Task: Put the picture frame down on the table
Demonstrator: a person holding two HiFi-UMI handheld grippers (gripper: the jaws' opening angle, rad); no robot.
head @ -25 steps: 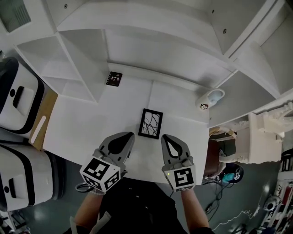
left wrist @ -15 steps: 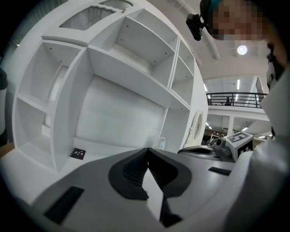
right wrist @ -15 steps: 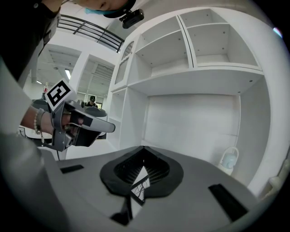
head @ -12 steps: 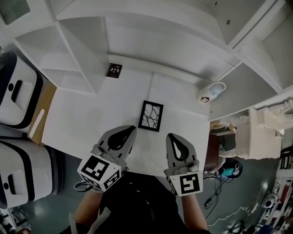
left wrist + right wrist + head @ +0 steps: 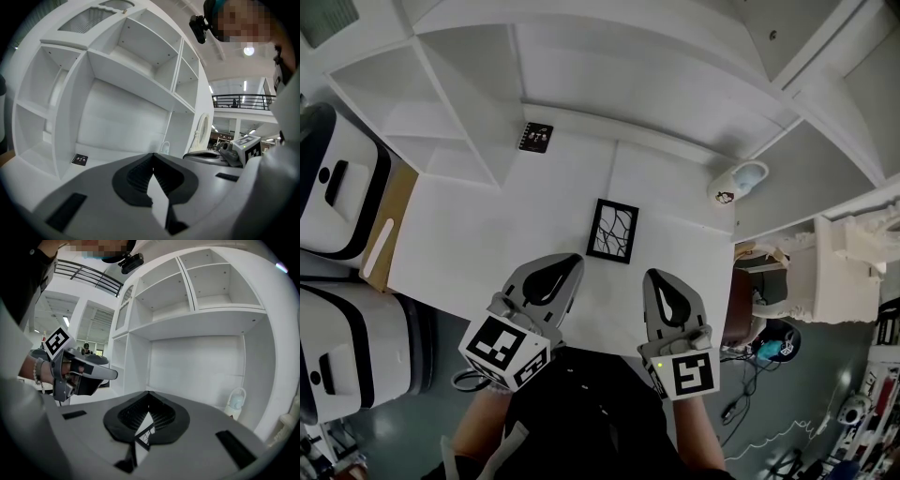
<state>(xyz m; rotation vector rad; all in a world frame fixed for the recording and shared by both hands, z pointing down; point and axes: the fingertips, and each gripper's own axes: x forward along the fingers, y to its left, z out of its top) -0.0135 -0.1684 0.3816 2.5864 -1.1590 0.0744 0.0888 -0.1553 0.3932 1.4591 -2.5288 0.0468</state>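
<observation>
The black picture frame (image 5: 612, 231), with a white sheet of black branching lines, lies flat on the white table (image 5: 487, 244), and nothing touches it. My left gripper (image 5: 566, 263) hovers just short of its near left corner, jaws shut and empty. To its right, my right gripper (image 5: 655, 277) is shut and empty too. In the left gripper view the left gripper (image 5: 152, 157) shows its jaws pressed together. A strip of the picture frame (image 5: 146, 435) shows through the slit below the right gripper (image 5: 149, 395).
A small black card (image 5: 535, 137) lies at the table's back left, also seen as the card (image 5: 79, 159). A pale bottle (image 5: 736, 184) stands at the back right. White shelving (image 5: 581, 56) rises behind. White appliances (image 5: 337, 187) stand left of the table.
Both grippers have drawn back slightly toward the table's front edge, so the gap to the frame has grown. The frame lies where it was.
</observation>
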